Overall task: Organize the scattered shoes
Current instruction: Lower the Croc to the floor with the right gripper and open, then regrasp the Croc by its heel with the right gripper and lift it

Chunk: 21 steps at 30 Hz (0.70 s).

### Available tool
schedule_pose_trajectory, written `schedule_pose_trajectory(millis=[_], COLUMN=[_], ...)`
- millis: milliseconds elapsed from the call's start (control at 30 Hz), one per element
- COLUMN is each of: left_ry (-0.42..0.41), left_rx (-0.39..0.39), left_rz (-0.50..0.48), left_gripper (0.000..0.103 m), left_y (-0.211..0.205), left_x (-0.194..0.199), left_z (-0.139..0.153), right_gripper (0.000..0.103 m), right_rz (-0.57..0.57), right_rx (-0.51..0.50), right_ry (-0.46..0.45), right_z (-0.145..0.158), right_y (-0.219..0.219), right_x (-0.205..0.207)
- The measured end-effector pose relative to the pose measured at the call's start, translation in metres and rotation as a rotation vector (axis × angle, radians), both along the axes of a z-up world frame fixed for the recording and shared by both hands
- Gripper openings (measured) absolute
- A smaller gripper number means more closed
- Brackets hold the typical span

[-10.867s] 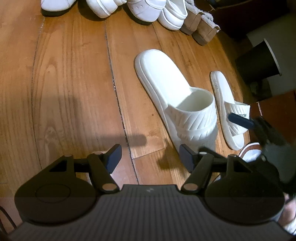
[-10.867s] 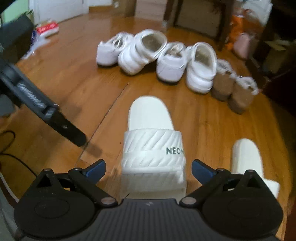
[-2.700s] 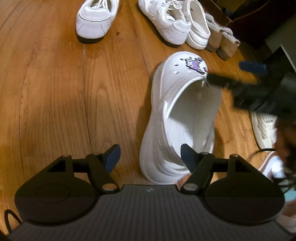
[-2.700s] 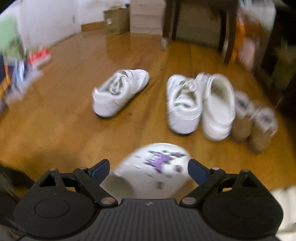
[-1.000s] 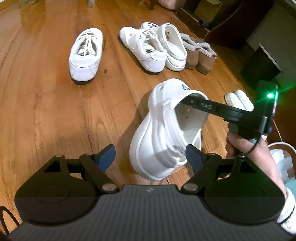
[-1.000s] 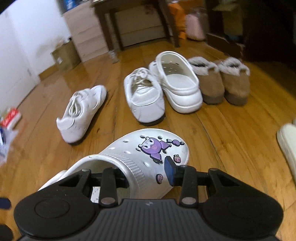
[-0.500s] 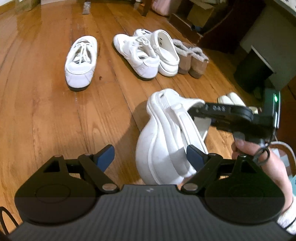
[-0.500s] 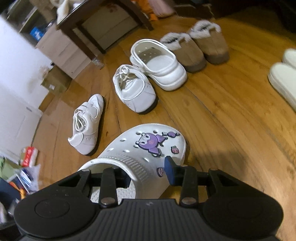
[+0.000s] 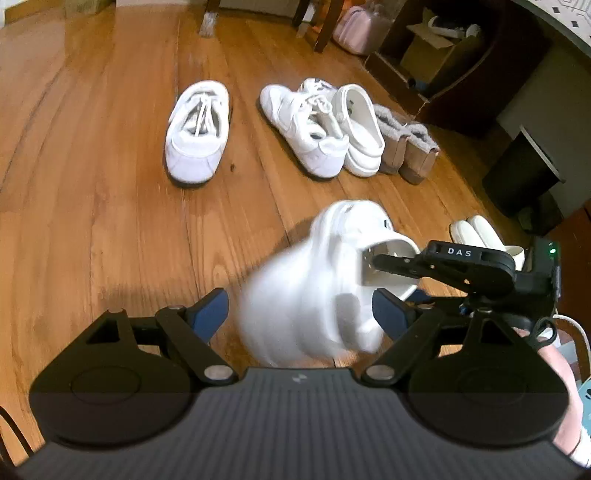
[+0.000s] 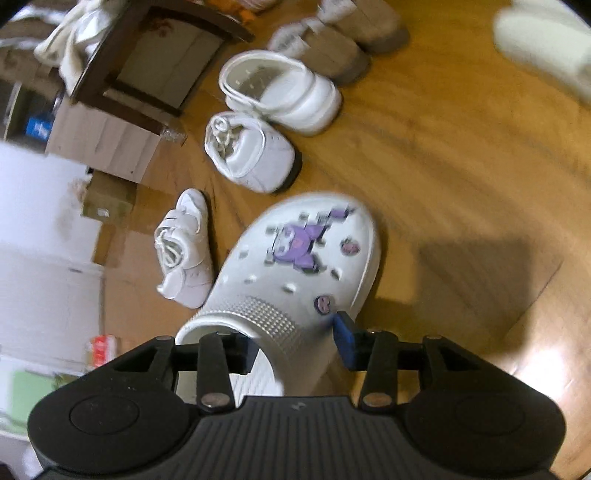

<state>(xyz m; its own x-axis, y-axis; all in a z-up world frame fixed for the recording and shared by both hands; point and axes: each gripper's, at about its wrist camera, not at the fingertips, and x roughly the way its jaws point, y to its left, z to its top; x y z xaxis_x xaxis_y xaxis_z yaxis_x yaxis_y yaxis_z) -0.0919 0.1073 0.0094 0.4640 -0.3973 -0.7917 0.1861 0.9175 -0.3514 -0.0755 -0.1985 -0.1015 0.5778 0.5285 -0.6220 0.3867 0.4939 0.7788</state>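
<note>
The right hand-held gripper (image 10: pixel 291 347) pinches the charm-decorated white clog (image 10: pixel 299 266) aloft, left hand-held gripper (image 9: pixel 299 314) spread; next, setting it beside its mate (image 9: pixel 360 129) upper-centre.

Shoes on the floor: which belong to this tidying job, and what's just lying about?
Job: held clog; its mate; two sneakers; tan slippers; slides.
Lying about: cardboard box; pink bag; black bin.
</note>
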Motion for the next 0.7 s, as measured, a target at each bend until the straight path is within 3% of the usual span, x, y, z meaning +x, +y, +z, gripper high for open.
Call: schedule_pose_trajectory(millis=[133, 167, 200, 267, 300, 400, 467, 500, 567, 700], left_ry=[0.035, 0.057, 0.080, 0.145, 0.180, 0.269, 0.306, 0.321, 0.341, 0.390], left_rx=[0.009, -0.002, -0.013, -0.090, -0.134, -0.238, -0.273, -0.286, -0.308, -0.352], left_rz=[0.017, 0.030, 0.043, 0.074, 0.089, 0.124, 0.128, 0.127, 0.130, 0.121], left_gripper=[0.085, 0.085, 0.085, 0.085, 0.085, 0.085, 0.085, 0.085, 0.085, 0.086], left_y=[0.003, 0.006, 0.009, 0.022, 0.029, 0.044, 0.046, 0.046, 0.043, 0.034], left_x=[0.003, 0.005, 0.007, 0.012, 0.015, 0.021, 0.023, 0.024, 0.024, 0.025], left_z=[-0.007, -0.011, -0.015, -0.027, -0.033, -0.049, -0.056, -0.059, -0.063, -0.074], right_gripper=[0.043, 0.048, 0.062, 0.077, 0.078, 0.078, 0.081, 0.090, 0.100, 0.100], right_rz=[0.056, 0.077, 0.114, 0.198, 0.240, 0.371, 0.512, 0.579, 0.799, 1.047], right_rx=[0.178, 0.203, 0.220, 0.116, 0.062, -0.233, -0.388, -0.449, -0.697, -0.859], right_ry=[0.028, 0.032, 0.040, -0.016, -0.045, -0.200, -0.329, -0.382, -0.534, -0.630], right_z=[-0.020, -0.022, -0.022, -0.008, 0.000, 0.037, 0.061, 0.070, 0.089, 0.080], right_y=[0.022, 0.027, 0.035, 0.045, 0.050, 0.059, 0.066, 0.070, 0.087, 0.103], right_x=[0.004, 0.005, 0.007, 0.009, 0.011, 0.015, 0.019, 0.020, 0.018, 0.017])
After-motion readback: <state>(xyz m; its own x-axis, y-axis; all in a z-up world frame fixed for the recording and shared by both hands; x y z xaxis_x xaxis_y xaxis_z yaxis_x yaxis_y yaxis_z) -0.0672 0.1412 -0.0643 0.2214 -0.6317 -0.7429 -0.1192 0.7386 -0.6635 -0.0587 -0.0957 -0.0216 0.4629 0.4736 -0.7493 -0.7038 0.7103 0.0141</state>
